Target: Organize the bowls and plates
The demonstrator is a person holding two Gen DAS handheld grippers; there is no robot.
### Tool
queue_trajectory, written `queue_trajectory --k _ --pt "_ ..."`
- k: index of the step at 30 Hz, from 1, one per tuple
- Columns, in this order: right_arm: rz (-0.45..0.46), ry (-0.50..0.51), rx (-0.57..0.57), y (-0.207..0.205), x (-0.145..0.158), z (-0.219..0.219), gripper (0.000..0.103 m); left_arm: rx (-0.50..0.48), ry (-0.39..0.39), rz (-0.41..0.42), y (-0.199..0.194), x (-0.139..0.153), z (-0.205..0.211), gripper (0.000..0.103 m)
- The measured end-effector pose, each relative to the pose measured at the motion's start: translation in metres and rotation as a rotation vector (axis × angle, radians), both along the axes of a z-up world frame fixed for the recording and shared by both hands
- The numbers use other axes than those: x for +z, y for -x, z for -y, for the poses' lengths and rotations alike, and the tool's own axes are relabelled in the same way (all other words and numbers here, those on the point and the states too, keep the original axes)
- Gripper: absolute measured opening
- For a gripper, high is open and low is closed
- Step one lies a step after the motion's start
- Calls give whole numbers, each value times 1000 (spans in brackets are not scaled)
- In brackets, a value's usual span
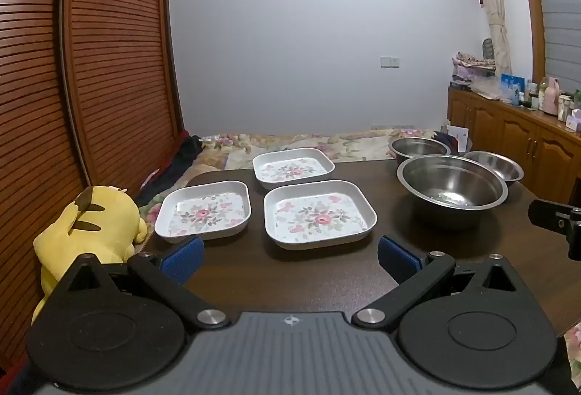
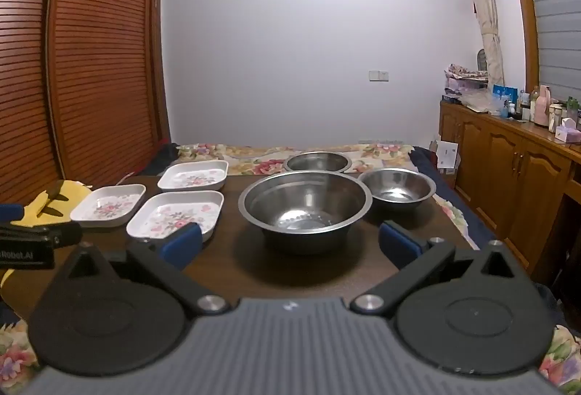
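Three square white plates with flower prints lie on the dark table: a near one, a left one and a far one. To their right stand three steel bowls: a large one, a smaller right one and a far one. My left gripper hangs open just short of the near plate. My right gripper is open too, with the large bowl right in front of its blue pads.
A yellow plush toy sits off the table's left edge. A bed with a flowered cover lies beyond the table. Wooden cabinets with clutter stand on the right. Slatted wooden doors line the left.
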State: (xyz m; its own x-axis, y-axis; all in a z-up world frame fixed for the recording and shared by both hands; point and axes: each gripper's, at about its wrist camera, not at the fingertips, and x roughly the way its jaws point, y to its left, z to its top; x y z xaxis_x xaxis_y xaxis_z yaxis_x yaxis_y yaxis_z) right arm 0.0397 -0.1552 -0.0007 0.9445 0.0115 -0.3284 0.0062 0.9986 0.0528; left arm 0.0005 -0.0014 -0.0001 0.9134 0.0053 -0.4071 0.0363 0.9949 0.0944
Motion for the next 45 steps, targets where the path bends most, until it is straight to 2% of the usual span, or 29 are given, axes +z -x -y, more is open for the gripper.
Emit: queue_trajectory --k 45 --pt "-1 -27 0 -1 0 4 103 -9 4 13 4 7 0 103"
